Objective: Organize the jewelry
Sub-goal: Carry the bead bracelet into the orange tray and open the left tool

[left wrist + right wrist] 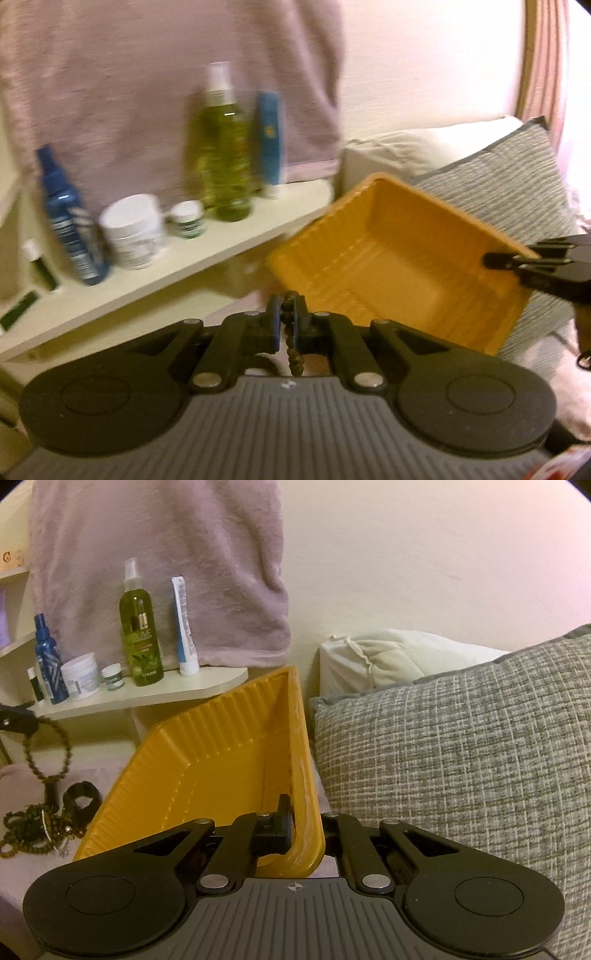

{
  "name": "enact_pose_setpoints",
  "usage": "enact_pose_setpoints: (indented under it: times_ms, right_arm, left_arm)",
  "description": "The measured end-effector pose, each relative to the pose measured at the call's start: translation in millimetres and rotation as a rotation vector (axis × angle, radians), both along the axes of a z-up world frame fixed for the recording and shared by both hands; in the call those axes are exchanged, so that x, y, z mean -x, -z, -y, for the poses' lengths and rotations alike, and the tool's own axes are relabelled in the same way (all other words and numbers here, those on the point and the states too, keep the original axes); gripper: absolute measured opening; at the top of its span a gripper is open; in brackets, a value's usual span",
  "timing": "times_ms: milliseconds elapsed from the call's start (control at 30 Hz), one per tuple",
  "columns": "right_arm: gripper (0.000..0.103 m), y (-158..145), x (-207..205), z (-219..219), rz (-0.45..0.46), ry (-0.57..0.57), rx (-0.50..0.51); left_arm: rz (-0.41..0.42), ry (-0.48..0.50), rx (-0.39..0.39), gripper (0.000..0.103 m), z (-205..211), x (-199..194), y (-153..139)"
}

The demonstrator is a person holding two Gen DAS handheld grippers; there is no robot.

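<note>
My left gripper [288, 306] is shut on a strand of brown beads [291, 343] that hangs down between its fingers. In the right wrist view that strand shows as a beaded loop [48, 749] dangling from the left gripper [13, 720] at the far left edge. An empty orange ribbed tray [399, 258] is held tilted in the air. My right gripper [299, 812] is shut on the tray's rim [303, 775], one finger inside the wall and one outside; it is also seen as the right gripper [495, 259]. Under the loop, a pile of beaded jewelry [33, 830] and a black band [81, 799] lie on the pink blanket.
A white shelf [207, 681] carries a green spray bottle [140, 635], a blue bottle [48, 664], a white tube [183, 627] and two small jars. A pink towel [166, 554] hangs behind it. A grey woven pillow [461, 757] and a white pillow [388, 657] lie to the right.
</note>
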State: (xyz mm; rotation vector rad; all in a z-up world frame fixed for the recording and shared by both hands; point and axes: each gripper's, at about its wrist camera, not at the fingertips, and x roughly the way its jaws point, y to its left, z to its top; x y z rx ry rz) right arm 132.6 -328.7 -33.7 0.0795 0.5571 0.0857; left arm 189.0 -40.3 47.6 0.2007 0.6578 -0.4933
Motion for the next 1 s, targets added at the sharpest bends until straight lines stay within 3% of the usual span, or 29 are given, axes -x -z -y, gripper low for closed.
enact_pose_setpoints:
  times_ms: [233,800,833,933,1000]
  right_arm:
    - [0.005,4,10,3,-0.002,-0.027,0.027]
    - [0.005,7,8,4,0.009,-0.05,0.042]
    - [0.005,7,8,5,0.008,-0.051,0.041]
    - [0.005,8,8,4,0.006,-0.05,0.04]
    - [0.005,8,9,4,0.007,-0.047,0.041]
  left_arm:
    - [-0.023,0.05,0.049,0.006,34,-2,6]
    - [-0.11,0.112,0.045,0.006,80,-9,37]
    - [-0.115,0.117,0.05,0.007,81,-8,39]
    - [-0.124,0.105,0.076,0.024,76,-7,41]
    - [-0.111,0.074,0.082,0.024,67,-4,38]
